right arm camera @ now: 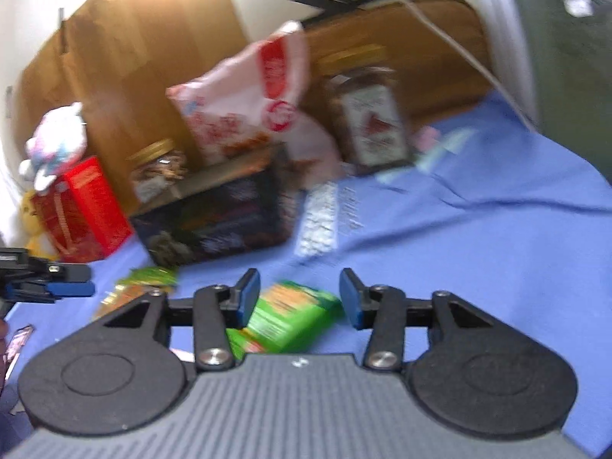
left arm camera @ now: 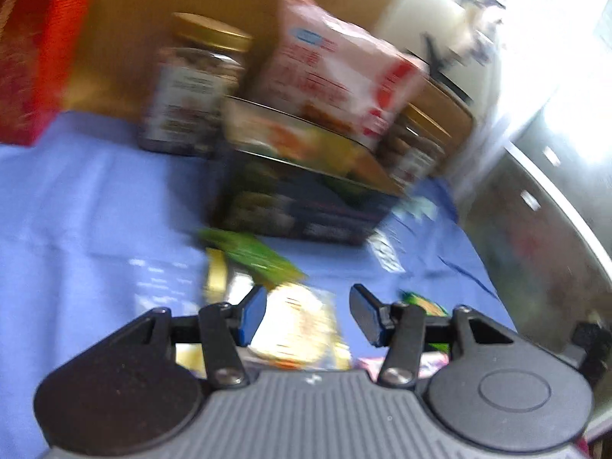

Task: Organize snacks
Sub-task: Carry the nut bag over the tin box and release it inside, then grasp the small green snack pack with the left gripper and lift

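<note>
My left gripper [left arm camera: 308, 315] hovers low over the blue cloth [left arm camera: 76, 210], jaws apart around a pale yellow snack packet [left arm camera: 298, 325]. A gap shows on the packet's right side, so the pads are not pressing it. A green packet [left arm camera: 248, 256] lies just ahead. My right gripper [right arm camera: 300, 300] is open, and a bright green snack packet [right arm camera: 290, 317] lies tilted on the cloth [right arm camera: 478, 267] between its fingers, not squeezed. The left gripper [right arm camera: 49, 283] shows at the left edge of the right wrist view. Both views are blurred.
Behind the packets stand a dark box [right arm camera: 214, 222], a pink-white bag [right arm camera: 244, 114] on top of it, two gold-lidded jars [right arm camera: 157, 168] [right arm camera: 367, 114], a red box [right arm camera: 84, 210] and a plush toy [right arm camera: 57, 141]. A brown board [right arm camera: 134, 57] backs them.
</note>
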A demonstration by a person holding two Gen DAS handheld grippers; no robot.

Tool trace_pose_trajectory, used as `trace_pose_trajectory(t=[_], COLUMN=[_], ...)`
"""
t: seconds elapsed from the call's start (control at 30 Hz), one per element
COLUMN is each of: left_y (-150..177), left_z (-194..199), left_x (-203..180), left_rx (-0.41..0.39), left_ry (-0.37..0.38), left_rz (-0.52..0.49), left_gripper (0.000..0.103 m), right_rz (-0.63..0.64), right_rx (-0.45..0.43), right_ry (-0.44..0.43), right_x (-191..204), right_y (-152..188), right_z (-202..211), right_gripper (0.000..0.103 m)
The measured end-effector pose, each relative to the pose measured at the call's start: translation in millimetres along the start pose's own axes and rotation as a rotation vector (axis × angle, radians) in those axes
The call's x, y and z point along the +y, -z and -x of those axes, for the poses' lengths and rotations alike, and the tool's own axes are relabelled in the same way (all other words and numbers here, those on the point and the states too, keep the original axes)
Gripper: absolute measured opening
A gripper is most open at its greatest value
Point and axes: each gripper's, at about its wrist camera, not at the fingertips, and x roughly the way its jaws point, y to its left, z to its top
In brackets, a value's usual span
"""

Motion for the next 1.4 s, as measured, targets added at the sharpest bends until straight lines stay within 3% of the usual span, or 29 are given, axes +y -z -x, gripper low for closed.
trace_pose_trajectory(t=[0.1,0.23,0.43,0.47,0.6,0.83,1.0,1.2,1.33,1.4], left_y=[1,0,4,8,10,-7,-43,-99,-112,-111], left_z=[-19,-58,-123,-129,-121,-78,-58,-82,-116,-126], left_x=[-27,-60,-78,-78,-83,-71,-58,-39,-29,-23], left_rx=[0.046,0.134,0.318,0.335,0.289,0.150,0.021,-0.062,-0.068,-0.041], left_ry=[0.056,0.113,0.189,0.196,0.159,0.144,0.117,0.085,0.033,0.014], left_rz=[-0.055,-0.100,-0.052,-0.037,-0.081,-0.070,-0.049,0.006,0.034,0.045], left_gripper=[0.048,0.051,0.051,0.047,0.030,0.029,0.030,0.031,0.030,0.030], right_rz=[-0.071,-0.036,0.009,-0.005,0.047,0.135,0.228,0.317,0.389,0.368], right_rx=[0.035,0.064,0.098,0.112,0.097,0.024,-0.038,-0.090,-0.120,-0.131], right_ry=[-0.055,-0.110,-0.147,-0.163,-0.117,-0.169,-0.193,-0.176,-0.056,-0.047], right_x=[-15,-10,-3,-4,5,39,70,84,85,78], right_y=[9,19,18,17,17,-1,-35,-78,-83,-78], right_z=[7,11,-4,-9,-13,-13,-34,-86,-113,-109], right_gripper=[0.050,0.050,0.050,0.050,0.044,0.043,0.043,0.046,0.051,0.051])
